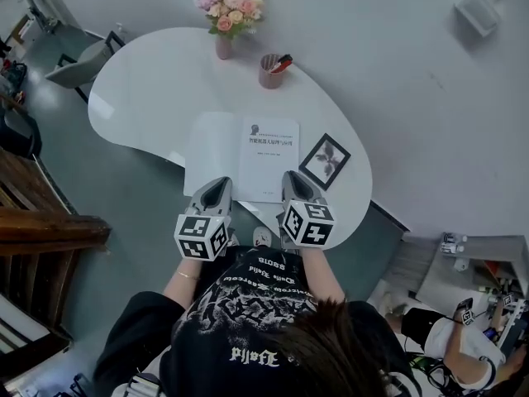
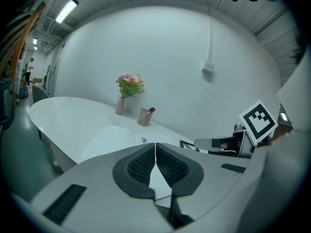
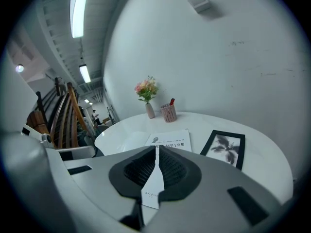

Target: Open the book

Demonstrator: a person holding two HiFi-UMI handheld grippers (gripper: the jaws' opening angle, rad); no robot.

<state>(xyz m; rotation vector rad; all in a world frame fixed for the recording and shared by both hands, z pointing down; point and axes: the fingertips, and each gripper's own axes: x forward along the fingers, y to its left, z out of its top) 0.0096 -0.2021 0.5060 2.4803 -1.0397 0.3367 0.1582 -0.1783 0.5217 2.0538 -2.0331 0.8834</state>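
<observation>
The book (image 1: 269, 162) lies open on the white table (image 1: 149, 81). A printed title page faces up on the right and a blank white leaf (image 1: 212, 151) is spread to the left. My left gripper (image 1: 216, 185) hovers at the near edge of the blank leaf, its jaws closed together with nothing between them (image 2: 155, 144). My right gripper (image 1: 296, 180) sits by the near right corner of the title page, jaws also meeting at the tips (image 3: 156, 147) and holding nothing. The book (image 3: 171, 140) lies just beyond them.
A black-framed leaf picture (image 1: 324, 160) lies right of the book. A pink pen cup (image 1: 271, 70) and a vase of flowers (image 1: 226, 15) stand at the far edge by the wall. A chair (image 1: 78, 64) stands at the table's left end.
</observation>
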